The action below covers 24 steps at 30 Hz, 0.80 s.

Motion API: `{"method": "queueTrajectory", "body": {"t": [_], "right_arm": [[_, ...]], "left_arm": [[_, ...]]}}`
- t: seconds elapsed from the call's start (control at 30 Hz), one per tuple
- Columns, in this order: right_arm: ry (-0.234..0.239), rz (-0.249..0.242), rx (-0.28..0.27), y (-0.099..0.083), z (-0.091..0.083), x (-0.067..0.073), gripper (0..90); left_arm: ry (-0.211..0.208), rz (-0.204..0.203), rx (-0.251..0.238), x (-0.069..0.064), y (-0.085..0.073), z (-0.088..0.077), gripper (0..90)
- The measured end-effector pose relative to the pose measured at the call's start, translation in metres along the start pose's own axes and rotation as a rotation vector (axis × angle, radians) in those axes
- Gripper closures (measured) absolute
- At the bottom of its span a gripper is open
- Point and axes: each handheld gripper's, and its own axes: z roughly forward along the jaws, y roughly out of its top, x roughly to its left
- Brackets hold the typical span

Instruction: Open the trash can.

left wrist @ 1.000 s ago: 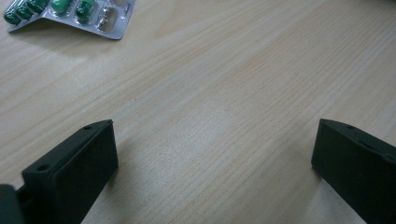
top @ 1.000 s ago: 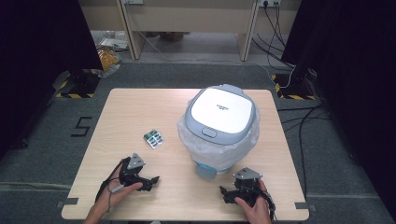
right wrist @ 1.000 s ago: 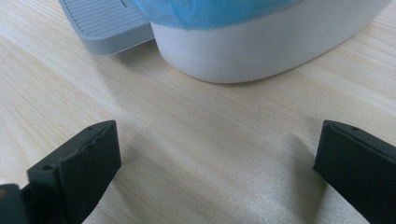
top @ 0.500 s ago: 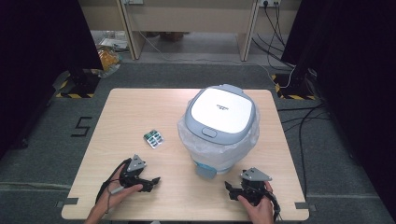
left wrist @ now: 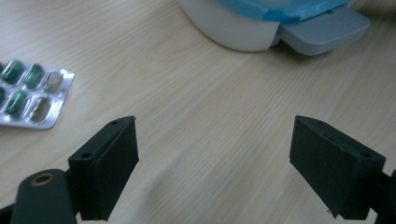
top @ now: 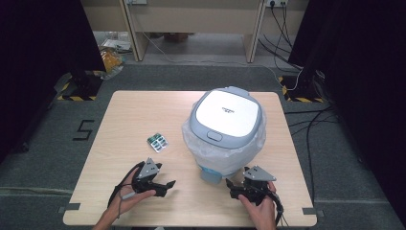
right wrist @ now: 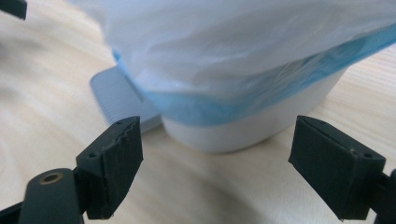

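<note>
A pedal bin (top: 225,127) with a white lid, grey rim and a plastic bag liner stands right of the table's middle. A blister pack of green pills (top: 157,141) lies left of it. My left gripper (top: 168,185) hovers near the front edge, below the pack. Its jaws have just been opening and stand open over bare wood (left wrist: 215,135); the pack (left wrist: 32,91) is ahead to their left. My right gripper (top: 231,185) sits just in front of the bin. Its jaws have just been closing but are open with nothing between them (right wrist: 217,135), facing the bin's white base (right wrist: 243,133) and grey pedal (right wrist: 119,98).
The wooden table (top: 143,110) has bare room at the back left. Dark curtains, cables and a bench leg stand beyond it on the grey floor. The bag (right wrist: 233,42) hangs low over the bin's base.
My left gripper has shifted a little to the right, toward the bin. The right hand has hardly moved. Bin and blister pack lie where they were.
</note>
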Motion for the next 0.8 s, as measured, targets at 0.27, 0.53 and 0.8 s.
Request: {"method": "queueTrajectory", "body": {"t": [0.27, 0.53, 0.8], "right_arm": [[-0.086, 0.015, -0.018, 0.008, 0.013, 0.013, 12.3], [-0.065, 0.026, -0.012, 0.010, 0.022, 0.005, 5.6], [0.001, -0.037, -0.010, 0.013, 0.026, -0.013, 5.4]], "left_arm": [[-0.026, 0.051, 0.003, -0.012, 0.013, 0.011, 15.2], [-0.033, 0.065, -0.011, -0.016, 0.021, 0.013, 15.2], [-0.053, 0.081, 0.003, -0.021, 0.022, 0.020, 15.2]]}}
